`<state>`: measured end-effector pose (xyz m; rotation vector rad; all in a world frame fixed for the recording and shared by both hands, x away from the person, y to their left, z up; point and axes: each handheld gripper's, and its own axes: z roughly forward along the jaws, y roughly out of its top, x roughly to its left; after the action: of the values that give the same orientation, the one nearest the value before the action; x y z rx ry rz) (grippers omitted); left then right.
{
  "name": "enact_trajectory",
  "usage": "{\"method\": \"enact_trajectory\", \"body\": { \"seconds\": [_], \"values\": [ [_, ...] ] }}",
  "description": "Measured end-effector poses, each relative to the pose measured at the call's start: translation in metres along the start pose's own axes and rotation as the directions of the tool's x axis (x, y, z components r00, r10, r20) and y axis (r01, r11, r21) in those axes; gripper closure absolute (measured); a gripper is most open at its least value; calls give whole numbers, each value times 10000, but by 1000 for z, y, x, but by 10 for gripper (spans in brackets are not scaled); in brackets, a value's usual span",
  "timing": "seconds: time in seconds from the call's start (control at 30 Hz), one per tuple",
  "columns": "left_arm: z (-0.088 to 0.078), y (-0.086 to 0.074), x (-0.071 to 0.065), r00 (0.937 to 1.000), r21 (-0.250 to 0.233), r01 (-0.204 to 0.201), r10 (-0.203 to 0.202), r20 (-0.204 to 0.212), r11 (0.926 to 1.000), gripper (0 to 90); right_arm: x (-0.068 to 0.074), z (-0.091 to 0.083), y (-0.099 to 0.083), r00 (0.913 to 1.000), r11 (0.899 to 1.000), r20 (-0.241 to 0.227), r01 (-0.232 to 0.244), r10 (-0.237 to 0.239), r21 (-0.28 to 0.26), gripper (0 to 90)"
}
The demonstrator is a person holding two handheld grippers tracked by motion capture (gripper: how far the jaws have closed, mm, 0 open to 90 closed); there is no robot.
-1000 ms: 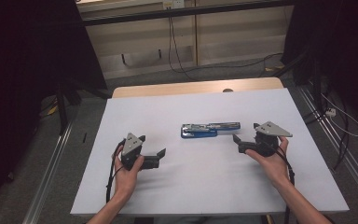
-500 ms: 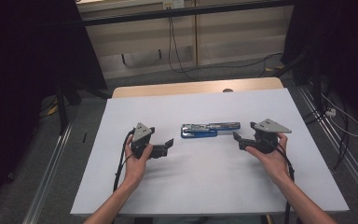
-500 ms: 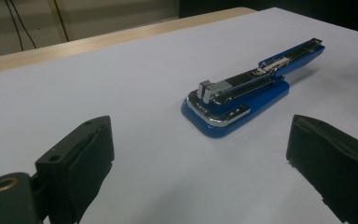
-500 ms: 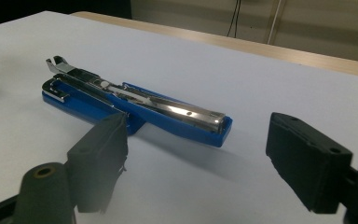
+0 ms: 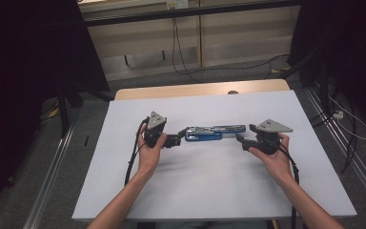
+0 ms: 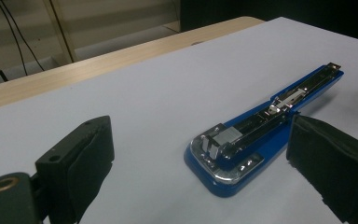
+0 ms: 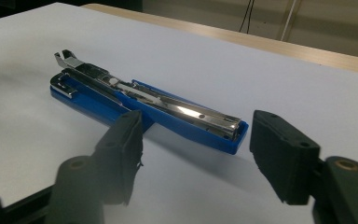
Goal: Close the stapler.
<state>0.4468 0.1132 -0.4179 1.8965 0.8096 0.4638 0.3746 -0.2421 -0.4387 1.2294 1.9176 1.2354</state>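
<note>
A blue stapler (image 5: pixel 214 133) lies swung open flat in the middle of the white table (image 5: pixel 195 191), its metal parts facing up. My left gripper (image 5: pixel 180 140) is at its left end and open. In the left gripper view the stapler's rounded base end (image 6: pixel 228 163) lies between and just ahead of the wide-apart jaws of the left gripper (image 6: pixel 205 144), untouched. My right gripper (image 5: pixel 240 140) is at the stapler's right end. Its jaws have just been closing, and in the right gripper view the stapler's blue tip (image 7: pixel 235 135) lies between the jaws of the right gripper (image 7: pixel 198 135) with gaps on both sides.
A wooden strip (image 5: pixel 195 89) borders the table's far edge. Behind it, cables (image 5: pixel 176 43) hang and trail over the floor. Metal rails (image 5: pixel 52 191) run along the floor on both sides of the table.
My left hand has carried its gripper to the right, up to the stapler's left end. The right hand has stayed at the right end. The stapler has not moved.
</note>
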Motion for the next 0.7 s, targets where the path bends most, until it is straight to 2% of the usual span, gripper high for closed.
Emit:
{"method": "enact_trajectory", "body": {
  "seconds": [0.13, 0.23, 0.3, 0.37, 0.43, 0.47, 0.5, 0.57, 0.63, 0.7],
  "values": [
    [3, -6, -1, 9998, 500, -178, 171, 139, 9986, 76, -2, 1, -5, 9999, 9999, 95, -112, 111, 86, 444],
    [3, -8, -1, 9993, 612, -363, 366, -39, 9975, 95, -2, 2, -7, 10000, 9996, 81, 36, -39, 294, 522],
    [4, -9, 1, 9999, 556, -138, 136, 33, 9984, 86, -1, 2, -8, 9998, 9992, -40, 200, -198, 353, 576],
    [5, -11, 1, 9999, 643, 24, -31, 102, 9979, 58, 0, 2, -8, 9997, 9992, -160, 171, -165, 353, 646],
    [8, -12, 0, 10000, 734, 53, -50, -36, 9973, 58, 0, 3, -8, 9995, 9992, -273, 171, -161, 354, 692],
    [9, -12, 0, 9999, 678, 171, -172, 13, 9976, 58, -1, 3, -9, 9991, 9990, -389, 190, -174, 416, 754],
    [10, -13, 0, 9998, 690, 167, -175, 114, 9975, 58, -1, 4, -9, 9983, 9985, -564, 174, -145, 514, 784],
    [11, -14, -1, 9993, 696, 247, -267, 279, 9973, 59, -2, 5, -10, 9982, 9980, -595, 129, -92, 612, 842],
    [11, -14, -2, 9963, 528, 277, -318, 794, 9982, 62, -2, 4, -10, 9979, 9979, -653, 90, -48, 636, 892],
    [11, -13, -4, 9942, 464, 174, -222, 1053, 9988, 62, -3, 4, -10, 9983, 9979, -589, 73, -35, 649, 900]
  ]
}}
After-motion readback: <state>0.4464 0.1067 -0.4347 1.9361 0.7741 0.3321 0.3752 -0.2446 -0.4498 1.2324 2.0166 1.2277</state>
